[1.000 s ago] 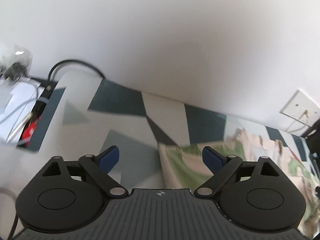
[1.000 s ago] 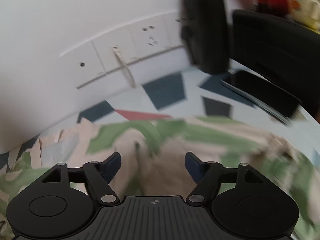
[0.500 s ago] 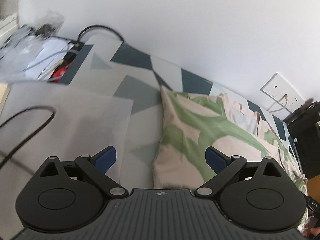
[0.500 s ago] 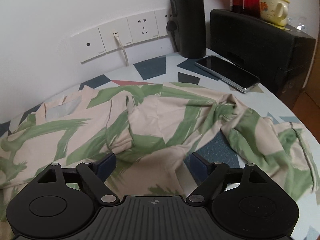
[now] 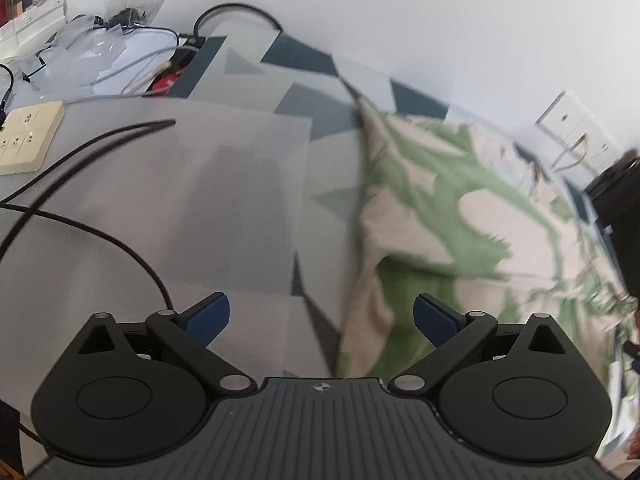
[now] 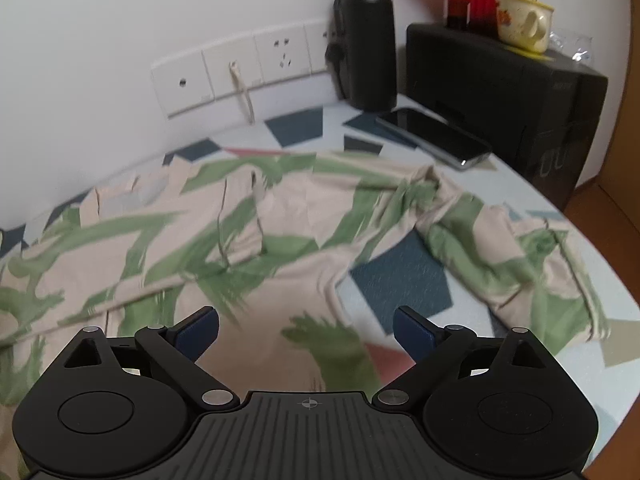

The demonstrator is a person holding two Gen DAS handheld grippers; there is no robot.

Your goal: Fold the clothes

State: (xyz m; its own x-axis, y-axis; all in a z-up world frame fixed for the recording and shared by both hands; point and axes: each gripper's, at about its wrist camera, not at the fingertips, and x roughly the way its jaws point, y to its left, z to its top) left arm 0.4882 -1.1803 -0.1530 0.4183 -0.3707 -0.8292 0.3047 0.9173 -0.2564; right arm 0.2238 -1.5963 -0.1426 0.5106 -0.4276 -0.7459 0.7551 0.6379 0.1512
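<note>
A cream garment with green leaf shapes (image 6: 248,240) lies spread and rumpled across a patterned table (image 6: 400,284). One sleeve (image 6: 504,240) trails toward the table's right edge. My right gripper (image 6: 306,326) hovers above the garment's near part, its jaws opening, with nothing pressed between the blue pads. In the left wrist view the same garment (image 5: 452,216) fills the right half. Its left edge runs between the fingers of my left gripper (image 5: 322,314), which stands wide open above it without gripping.
A black bottle (image 6: 366,36), a phone (image 6: 434,136) and a black box (image 6: 508,92) carrying a mug (image 6: 524,20) stand at the back right. Wall sockets (image 6: 240,72) line the wall. Left of the garment lie grey sheets (image 5: 224,200), black cables (image 5: 92,224) and a power strip (image 5: 24,136).
Both views have pulled back from the wall, so more table and garment show. The right gripper's jaws have widened. The left gripper stays open.
</note>
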